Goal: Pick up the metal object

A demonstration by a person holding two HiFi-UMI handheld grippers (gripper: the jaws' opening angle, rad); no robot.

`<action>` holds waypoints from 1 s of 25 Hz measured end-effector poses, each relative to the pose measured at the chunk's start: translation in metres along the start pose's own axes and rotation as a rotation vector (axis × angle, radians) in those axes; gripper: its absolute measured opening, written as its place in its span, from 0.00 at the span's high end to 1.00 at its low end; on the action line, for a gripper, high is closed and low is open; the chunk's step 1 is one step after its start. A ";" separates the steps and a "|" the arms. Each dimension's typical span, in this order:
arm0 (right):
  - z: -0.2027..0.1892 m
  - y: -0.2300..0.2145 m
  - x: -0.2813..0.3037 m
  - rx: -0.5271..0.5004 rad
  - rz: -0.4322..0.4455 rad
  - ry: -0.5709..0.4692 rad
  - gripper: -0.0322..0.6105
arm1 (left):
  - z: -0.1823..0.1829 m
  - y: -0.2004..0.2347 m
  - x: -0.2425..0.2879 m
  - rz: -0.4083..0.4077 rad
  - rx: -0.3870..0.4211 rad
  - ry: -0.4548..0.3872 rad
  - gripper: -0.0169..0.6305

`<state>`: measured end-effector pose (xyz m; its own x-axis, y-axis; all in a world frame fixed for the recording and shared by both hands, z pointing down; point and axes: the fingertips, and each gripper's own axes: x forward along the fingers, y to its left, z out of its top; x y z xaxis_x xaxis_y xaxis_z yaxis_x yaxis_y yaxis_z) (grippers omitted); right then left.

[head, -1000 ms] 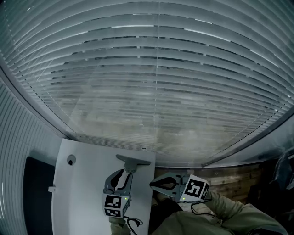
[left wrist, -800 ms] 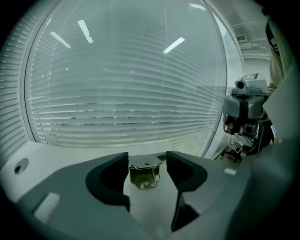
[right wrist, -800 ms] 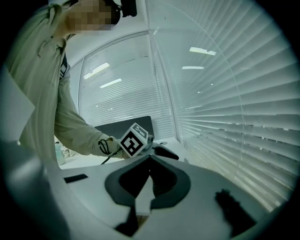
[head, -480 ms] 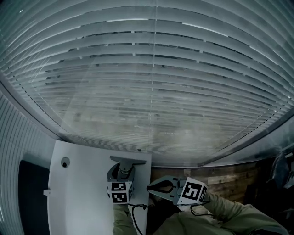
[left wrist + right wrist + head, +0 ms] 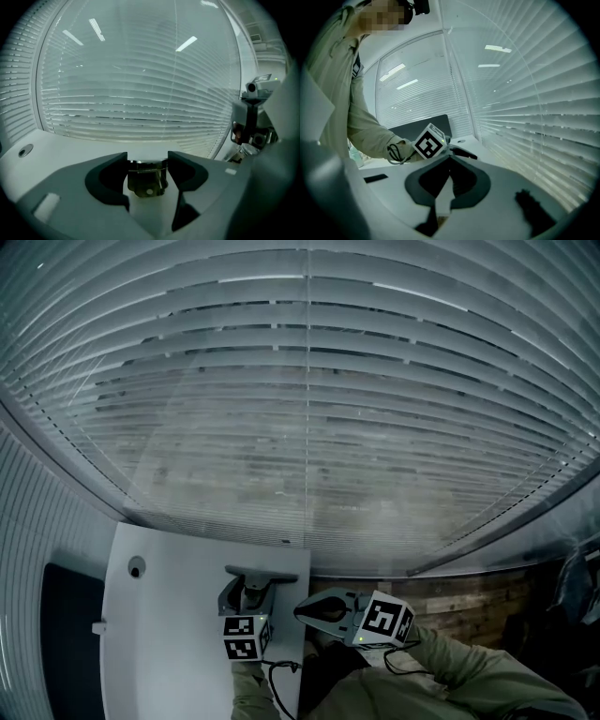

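The metal object [image 5: 262,573], a dark T-shaped spring clip, lies on the white table [image 5: 178,634] near its far right corner. My left gripper [image 5: 248,591] reaches up to it from the near side. In the left gripper view the jaws stand wide and the clip [image 5: 146,185] lies between the fingertips of that gripper [image 5: 147,161], its top bar spanning the gap. My right gripper [image 5: 314,612] hovers just off the table's right edge, shut and holding nothing. In the right gripper view the left gripper's marker cube [image 5: 429,143] and the clip [image 5: 464,153] show beyond the right gripper [image 5: 450,161].
Window blinds [image 5: 309,409] fill the far side right behind the table. A small round fitting [image 5: 137,567] sits at the table's far left. A dark panel [image 5: 66,634] stands left of the table. Wooden floor [image 5: 459,601] shows to the right.
My left gripper has slid forward along the table until its fingertips flank the clip, and its jaws have spread. The right gripper has drifted slightly left.
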<state>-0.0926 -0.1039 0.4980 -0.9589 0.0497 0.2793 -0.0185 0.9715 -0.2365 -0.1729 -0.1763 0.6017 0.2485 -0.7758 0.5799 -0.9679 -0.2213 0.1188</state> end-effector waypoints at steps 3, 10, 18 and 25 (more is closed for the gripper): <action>0.005 -0.001 0.002 -0.004 0.015 -0.002 0.95 | 0.009 -0.002 -0.020 0.011 -0.025 -0.058 0.55; 0.019 0.005 0.015 -0.065 0.063 -0.023 0.95 | 0.036 -0.010 -0.087 0.054 -0.042 -0.240 0.55; 0.045 0.006 0.015 -0.136 0.091 -0.090 0.95 | 0.051 -0.015 -0.149 0.158 0.033 -0.362 0.55; 0.041 0.024 -0.001 -0.151 0.023 -0.104 0.95 | 0.050 -0.036 -0.185 0.145 0.057 -0.423 0.55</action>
<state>-0.1041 -0.0899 0.4538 -0.9828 0.0562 0.1759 0.0395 0.9945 -0.0967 -0.1825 -0.0541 0.4499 0.1147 -0.9719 0.2054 -0.9933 -0.1153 0.0094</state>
